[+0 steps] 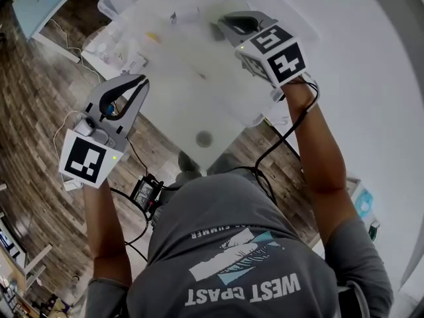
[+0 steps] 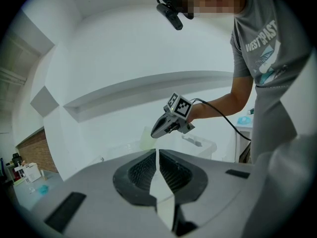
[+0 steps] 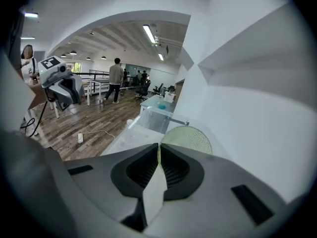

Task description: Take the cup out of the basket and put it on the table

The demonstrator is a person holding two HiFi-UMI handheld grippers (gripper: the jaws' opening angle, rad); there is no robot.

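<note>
Right gripper view: the right gripper (image 3: 157, 150) has its jaws pressed together on nothing. The pale green, dimpled round cup (image 3: 187, 138) sits just beyond the tips, at one o'clock. Lowered like that, the tongs would likely shove or tip the cup instead of straddling its rim.

Left gripper view: the left gripper (image 2: 156, 155) is likewise closed and empty. It is well apart from the cup, which lies at twelve o'clock inside the clear plastic basket (image 2: 200, 144).

Head view: glare washes out the basket on the white table (image 1: 199, 128), so the cup is probably beneath the right gripper.
</note>
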